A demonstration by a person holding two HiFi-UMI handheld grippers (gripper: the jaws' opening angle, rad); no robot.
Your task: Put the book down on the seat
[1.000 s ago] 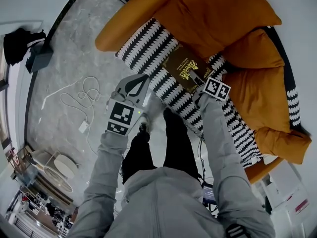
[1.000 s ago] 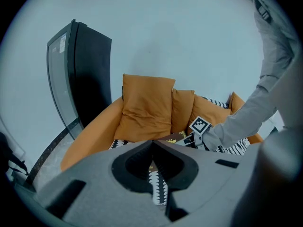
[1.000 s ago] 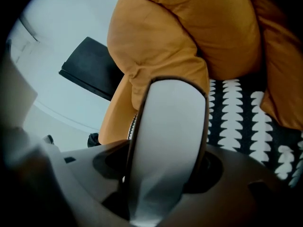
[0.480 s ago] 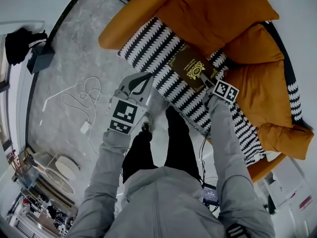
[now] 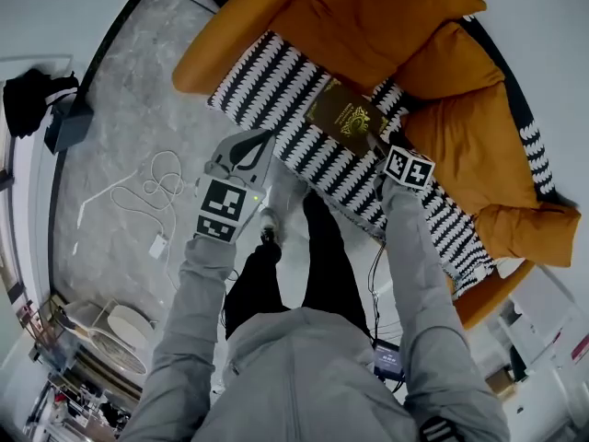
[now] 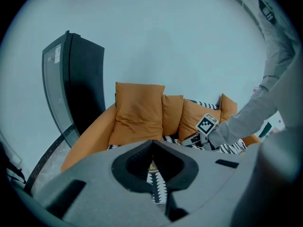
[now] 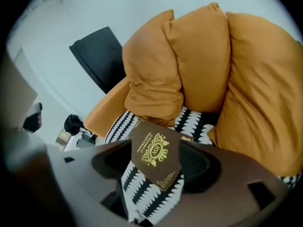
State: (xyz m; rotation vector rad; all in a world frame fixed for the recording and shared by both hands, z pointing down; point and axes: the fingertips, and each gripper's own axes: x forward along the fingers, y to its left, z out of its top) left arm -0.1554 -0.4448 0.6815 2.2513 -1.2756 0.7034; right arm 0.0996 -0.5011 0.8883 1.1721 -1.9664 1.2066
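A dark brown book [image 5: 347,118] with a gold crest lies flat on the black-and-white patterned seat [image 5: 267,86] of the orange sofa. My right gripper [image 5: 380,145] hangs at the book's near right corner. Its jaws have just been opening and stand open. In the right gripper view the book [image 7: 154,152] shows between the jaws of the right gripper [image 7: 156,161], resting on the seat [image 7: 142,188], with neither pad pressing it. My left gripper [image 5: 262,144] hovers off the seat's front edge over the floor, shut and empty. In the left gripper view the left gripper [image 6: 152,143] points at the sofa.
Orange cushions [image 5: 386,17] line the sofa back, with more at the right [image 5: 460,155]. A white cable [image 5: 152,178] and charger [image 5: 155,244] lie on the grey floor. A black bag [image 5: 32,95] sits far left. The person's legs [image 5: 304,265] stand before the seat.
The right gripper has drawn back off the book's near corner and rolled a little, leaving the book flat on the seat. The left gripper has hardly shifted.
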